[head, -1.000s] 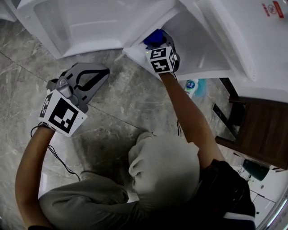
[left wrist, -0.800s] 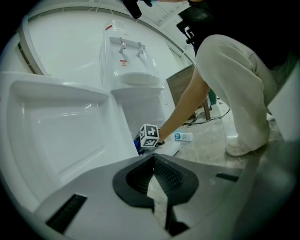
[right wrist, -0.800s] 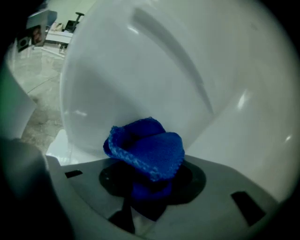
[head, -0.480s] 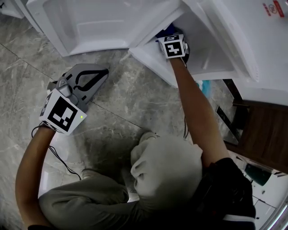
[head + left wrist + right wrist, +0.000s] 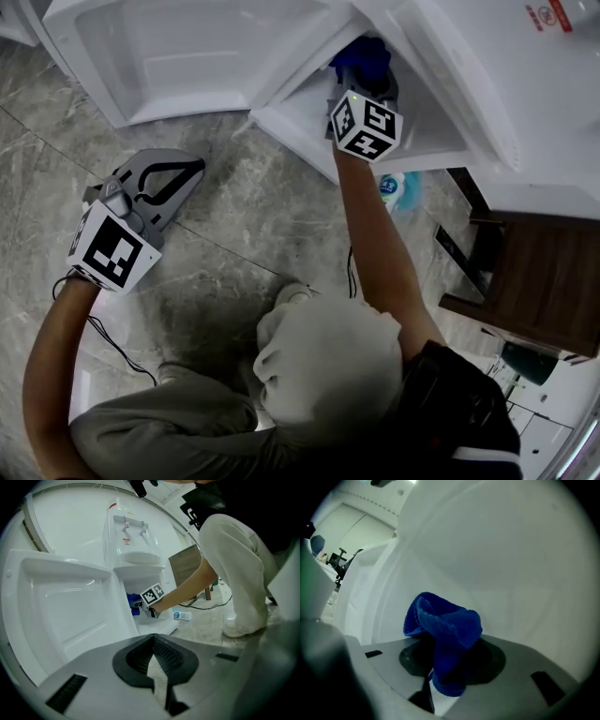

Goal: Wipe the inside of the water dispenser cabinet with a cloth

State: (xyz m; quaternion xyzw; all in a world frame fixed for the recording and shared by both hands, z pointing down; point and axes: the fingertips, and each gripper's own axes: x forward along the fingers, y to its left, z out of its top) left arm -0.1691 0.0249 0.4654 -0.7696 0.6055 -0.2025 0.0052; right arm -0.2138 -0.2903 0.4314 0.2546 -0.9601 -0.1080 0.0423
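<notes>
The white water dispenser (image 5: 136,559) has its low cabinet (image 5: 300,117) open, and the door (image 5: 178,52) is swung out to the left. My right gripper (image 5: 364,86) reaches into the cabinet, shut on a blue cloth (image 5: 361,54). In the right gripper view the bunched blue cloth (image 5: 445,630) stands up between the jaws of my right gripper (image 5: 440,670), close to the white inner wall (image 5: 511,573). My left gripper (image 5: 187,173) hovers shut and empty over the floor in front of the door. The left gripper view shows my left gripper (image 5: 153,641) pointing at the cabinet and the cloth (image 5: 133,604).
A small white bottle with a blue label (image 5: 394,187) lies on the grey marble floor beside the cabinet. A dark wooden piece of furniture (image 5: 534,272) stands to the right. The person crouches in front, and a black cable (image 5: 117,342) trails on the floor by the left arm.
My right gripper has risen inside the cabinet with the blue cloth and has rolled, so its marker cube now faces differently. My left gripper has hardly moved.
</notes>
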